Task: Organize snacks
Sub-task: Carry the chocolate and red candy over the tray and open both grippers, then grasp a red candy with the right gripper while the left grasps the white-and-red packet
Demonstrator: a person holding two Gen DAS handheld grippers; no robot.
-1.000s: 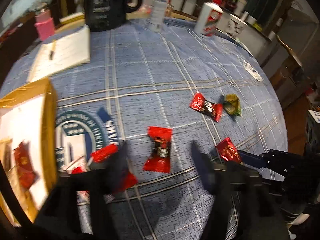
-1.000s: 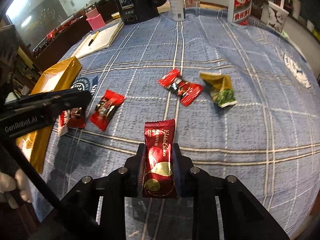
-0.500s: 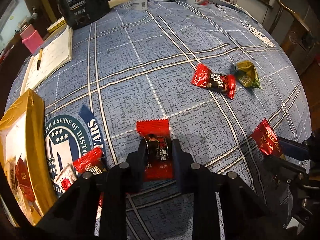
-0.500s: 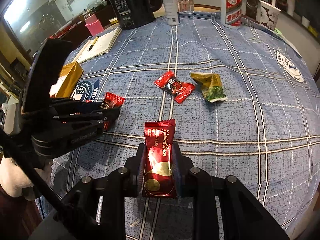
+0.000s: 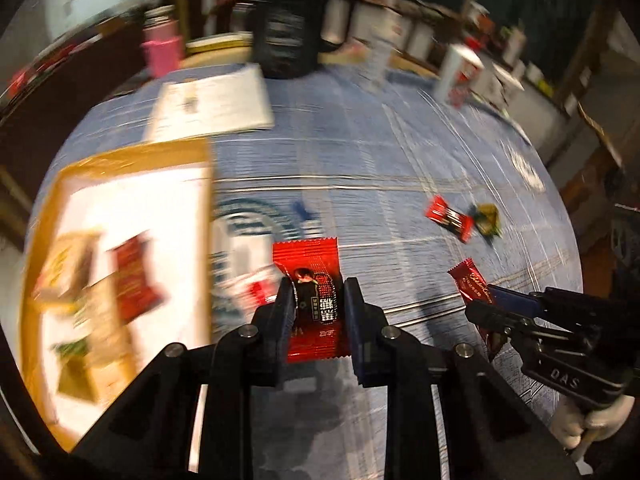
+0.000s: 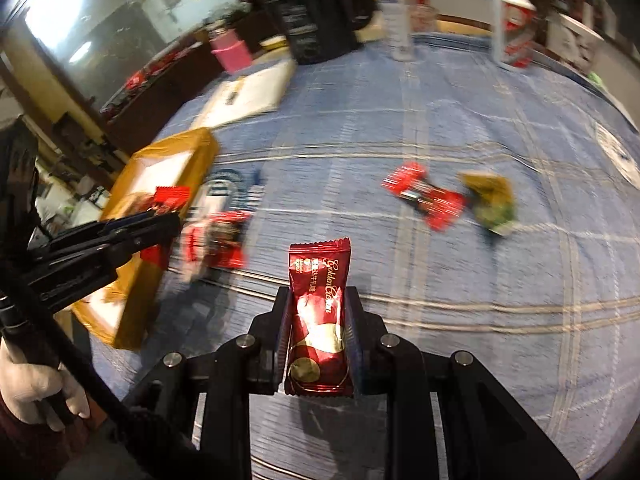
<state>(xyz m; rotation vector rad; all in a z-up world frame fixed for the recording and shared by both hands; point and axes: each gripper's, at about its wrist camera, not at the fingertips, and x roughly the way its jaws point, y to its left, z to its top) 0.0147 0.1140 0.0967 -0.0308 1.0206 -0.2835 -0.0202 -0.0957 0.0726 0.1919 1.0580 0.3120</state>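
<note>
While both grippers pinch red snacks, the gold tray (image 5: 120, 160) lies left of the left gripper (image 5: 316, 304), farther from the right gripper (image 6: 316, 312).

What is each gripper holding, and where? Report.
Left gripper: a bright red foil snack packet with a black panel, pinched across its lower middle. Right gripper: a dark red and gold candy wrapper, clamped across its lower half.

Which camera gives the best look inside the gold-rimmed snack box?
Left wrist view: the gold-rimmed snack box shows its white floor and snacks inside, though blurred. The right wrist view shows only its outer side, partly hidden.
</note>
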